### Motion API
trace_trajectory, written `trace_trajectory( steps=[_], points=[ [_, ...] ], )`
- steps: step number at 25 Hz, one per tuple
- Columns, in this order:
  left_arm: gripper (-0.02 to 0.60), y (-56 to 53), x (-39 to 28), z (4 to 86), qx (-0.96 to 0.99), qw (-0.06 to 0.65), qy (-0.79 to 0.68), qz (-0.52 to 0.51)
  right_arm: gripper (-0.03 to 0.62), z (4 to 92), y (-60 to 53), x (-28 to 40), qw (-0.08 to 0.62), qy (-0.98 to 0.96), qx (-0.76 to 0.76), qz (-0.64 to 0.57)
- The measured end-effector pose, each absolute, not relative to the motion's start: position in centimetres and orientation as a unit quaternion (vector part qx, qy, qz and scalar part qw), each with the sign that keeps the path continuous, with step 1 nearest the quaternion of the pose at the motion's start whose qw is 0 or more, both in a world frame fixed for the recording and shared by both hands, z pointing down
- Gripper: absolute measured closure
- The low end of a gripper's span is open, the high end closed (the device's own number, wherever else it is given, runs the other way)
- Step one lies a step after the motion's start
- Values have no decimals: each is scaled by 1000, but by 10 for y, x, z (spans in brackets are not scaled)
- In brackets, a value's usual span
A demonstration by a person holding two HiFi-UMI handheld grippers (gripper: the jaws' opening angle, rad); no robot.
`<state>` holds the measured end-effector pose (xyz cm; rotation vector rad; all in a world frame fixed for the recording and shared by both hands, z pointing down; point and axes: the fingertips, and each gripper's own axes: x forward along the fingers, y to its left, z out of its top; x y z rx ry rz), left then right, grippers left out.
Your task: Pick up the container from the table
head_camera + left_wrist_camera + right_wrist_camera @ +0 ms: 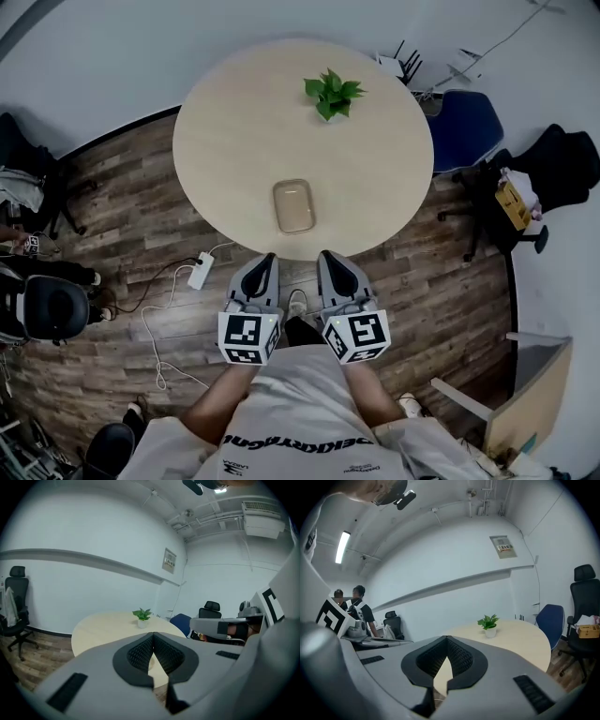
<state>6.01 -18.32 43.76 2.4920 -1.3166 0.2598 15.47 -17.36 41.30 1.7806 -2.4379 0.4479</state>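
The container (293, 206) is a shallow beige tray with rounded corners. It lies flat on the round pale desk (234, 131), close to the edge nearest me, with bare desk top all around it. The only other thing I see on the desk is a small potted plant (331, 94), well apart on the far side.

I hold the left tool (269, 259) and the right tool (328, 255) side by side over the wooden floor (141, 216). Their tips point at the near edge of the desk and stop just short of it. The container lies past that edge, about midway between the lines the two tools point along, and neither tool touches it. Each tool's marker cube (247, 337) sits at its rear, close to my body.

In the left gripper view the left tool's jaws meet at the tips, narrow, with nothing between the ribbed pads (138, 652); the desk and the plant lie ahead. The right gripper view shows the same for the right tool: tips together and its pads (461, 657) empty, with the desk ahead.

On the floor, a white power strip (201, 271) lies just left of the left tool. A blue chair (466, 129) stands beyond the desk on the right.
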Motion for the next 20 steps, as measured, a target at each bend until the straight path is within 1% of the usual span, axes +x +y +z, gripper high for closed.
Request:
trace_trajectory(
  steps=[5,12,13,15,16,17,18,20],
  points=[
    [565,-217,78,470,852,184,-478,111,568,449,-212,170,65,-802,567,178],
    [563,-257,87,521,826,228,-497,136,566,502,-259,184,90,-800,551,219],
    [563,-262,87,528,822,237,-499,138,560,509,-265,186,92,-800,549,225],
    [558,-271,86,544,812,262,-503,139,523,524,-276,188,100,-797,546,238],
    [537,-275,85,551,806,276,-504,139,502,531,-281,189,104,-796,544,244],
    [494,-280,84,558,801,287,-506,139,495,538,-286,190,108,-795,542,250],
    [480,-285,83,564,797,294,-509,140,494,545,-291,191,112,-793,542,254],
    [482,-293,80,578,788,304,-516,142,490,559,-298,194,121,-789,543,261]
  ],
)
